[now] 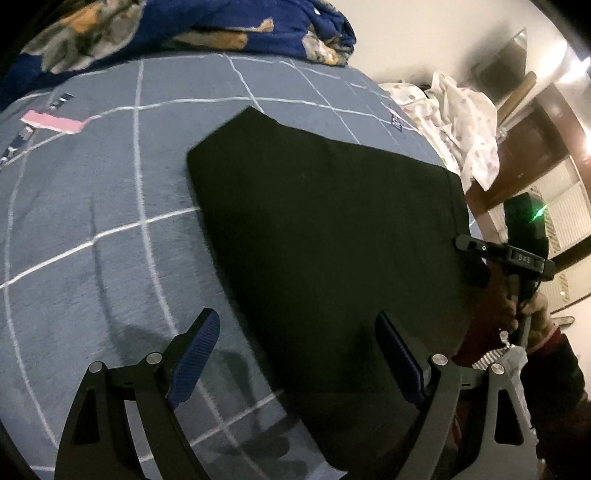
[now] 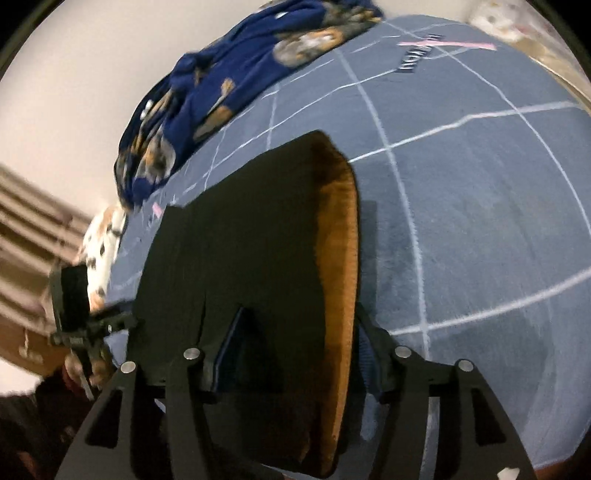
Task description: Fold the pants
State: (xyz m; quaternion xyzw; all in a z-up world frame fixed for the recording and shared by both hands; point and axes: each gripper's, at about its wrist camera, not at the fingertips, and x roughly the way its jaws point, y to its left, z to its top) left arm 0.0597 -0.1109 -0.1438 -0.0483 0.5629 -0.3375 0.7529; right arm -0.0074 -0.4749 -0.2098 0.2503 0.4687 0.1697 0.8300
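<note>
Grey-blue checked bedspread (image 1: 92,206) carries black pants (image 1: 325,221), laid flat. Left gripper (image 1: 299,354) spread wide over their near edge, empty. Right gripper (image 2: 295,354) clamps lifted pants edge.

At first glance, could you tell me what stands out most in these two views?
The black pants dominate, lying flat in the middle of the grey-blue checked bedspread. The right tongs straddle their edge, where an orange lining shows. A rumpled blue blanket lies beyond.
</note>
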